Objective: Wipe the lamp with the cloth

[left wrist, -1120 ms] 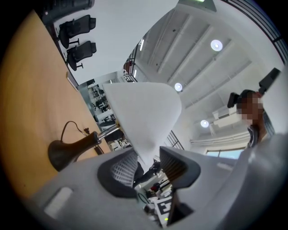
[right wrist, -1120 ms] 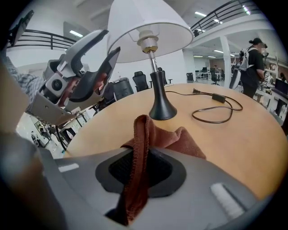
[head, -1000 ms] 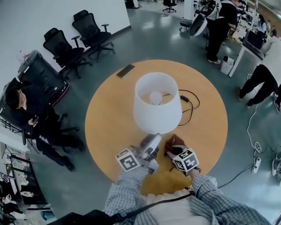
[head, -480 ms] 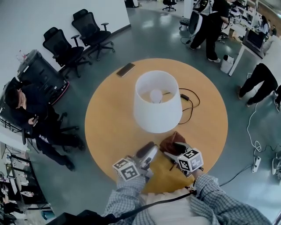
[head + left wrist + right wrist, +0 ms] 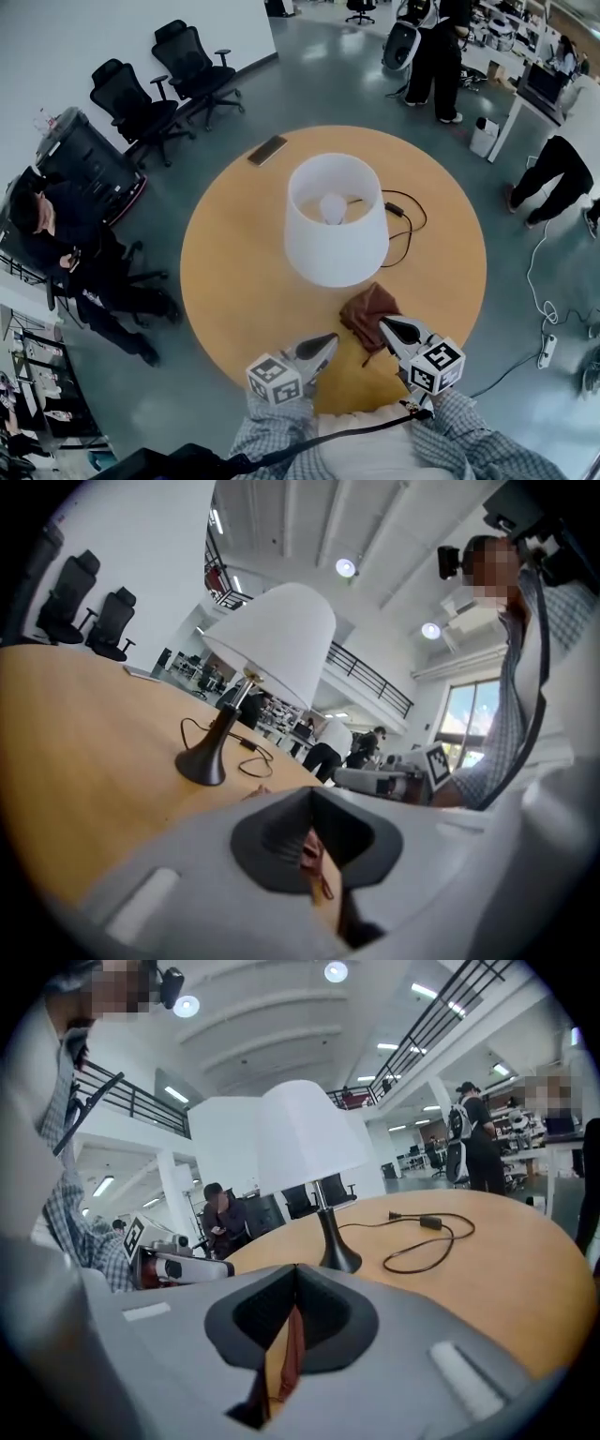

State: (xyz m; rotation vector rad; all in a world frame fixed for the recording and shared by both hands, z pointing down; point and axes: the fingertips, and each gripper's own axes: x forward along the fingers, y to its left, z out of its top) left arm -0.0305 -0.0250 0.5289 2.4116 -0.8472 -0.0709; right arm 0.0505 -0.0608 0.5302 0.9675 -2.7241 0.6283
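At the 6 o'clock edge of the surface point(image 5: 234, 272), the right tongs point(image 5: 386, 325) have just clenched on the brown cloth point(image 5: 367, 307), bunched at 5 o'clock of the lamp point(image 5: 336, 234). The left tongs point(image 5: 327, 340), at 8 o'clock of the cloth, have just clenched too, apparently on nothing. Grasping looks done; next the cloth must go up onto the lamp and rub gently, without tipping it.

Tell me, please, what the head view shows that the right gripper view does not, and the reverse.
Only the head view: the bulb inside the lampshade, and a flat dark device on the table's far side. Only the right gripper view: the lamp's dark base and the ceiling lights. Both: the white lampshade, the black cable, the brown cloth.
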